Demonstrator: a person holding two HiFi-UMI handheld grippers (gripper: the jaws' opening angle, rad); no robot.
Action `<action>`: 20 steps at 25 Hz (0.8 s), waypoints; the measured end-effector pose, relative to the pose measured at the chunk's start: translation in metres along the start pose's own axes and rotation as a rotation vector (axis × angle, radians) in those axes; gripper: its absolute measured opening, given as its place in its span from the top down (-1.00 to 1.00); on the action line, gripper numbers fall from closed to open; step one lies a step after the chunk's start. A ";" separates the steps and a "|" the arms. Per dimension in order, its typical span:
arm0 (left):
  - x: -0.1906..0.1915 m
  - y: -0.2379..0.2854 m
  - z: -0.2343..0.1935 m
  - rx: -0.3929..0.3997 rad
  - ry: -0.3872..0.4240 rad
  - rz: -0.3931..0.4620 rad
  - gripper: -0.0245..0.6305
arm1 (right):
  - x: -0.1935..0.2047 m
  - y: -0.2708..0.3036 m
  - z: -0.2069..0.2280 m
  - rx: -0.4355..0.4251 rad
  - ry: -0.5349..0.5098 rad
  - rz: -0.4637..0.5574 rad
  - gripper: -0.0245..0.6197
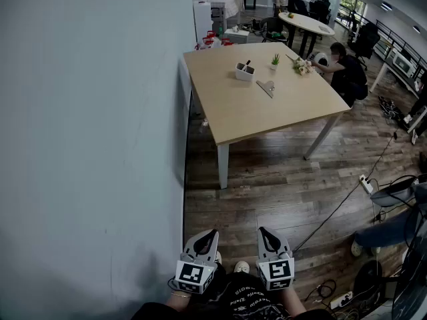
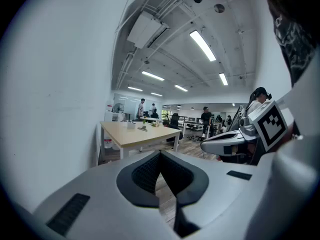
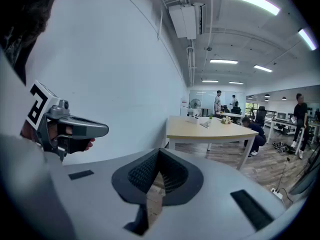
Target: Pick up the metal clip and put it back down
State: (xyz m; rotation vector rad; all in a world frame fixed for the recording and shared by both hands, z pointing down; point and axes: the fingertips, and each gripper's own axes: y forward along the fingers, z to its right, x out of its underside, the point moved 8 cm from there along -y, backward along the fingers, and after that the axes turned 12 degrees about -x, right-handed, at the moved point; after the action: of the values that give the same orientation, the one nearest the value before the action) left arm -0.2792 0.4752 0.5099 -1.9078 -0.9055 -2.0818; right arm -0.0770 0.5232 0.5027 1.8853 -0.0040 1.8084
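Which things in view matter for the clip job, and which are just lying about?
For the job: metal clip, table, left gripper and right gripper, both shut and empty.
Lying about: white holder, potted plant, flowers.

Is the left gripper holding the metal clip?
No, the left gripper is shut and empty; the metal clip lies on the distant table.

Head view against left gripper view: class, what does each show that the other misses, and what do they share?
Head view only: the power strip on the floor and the left gripper from above. Left gripper view only: ceiling lights and its jaws shut with nothing between them. Both: the wooden table, the metal clip on it, and the right gripper.
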 end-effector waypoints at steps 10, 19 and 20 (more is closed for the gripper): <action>0.002 0.012 -0.005 0.010 -0.037 0.029 0.90 | 0.008 0.012 0.002 0.005 0.028 -0.015 0.89; 0.001 0.019 -0.011 0.028 -0.099 0.026 0.87 | 0.007 0.013 0.016 0.075 0.083 0.017 0.76; 0.000 0.019 -0.012 0.034 -0.111 0.028 0.71 | 0.006 0.014 0.016 0.060 0.090 0.019 0.45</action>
State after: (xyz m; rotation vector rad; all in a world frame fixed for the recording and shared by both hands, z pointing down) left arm -0.2797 0.4531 0.5161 -2.0242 -0.9255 -1.9487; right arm -0.0666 0.5070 0.5140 1.8489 0.0645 1.9243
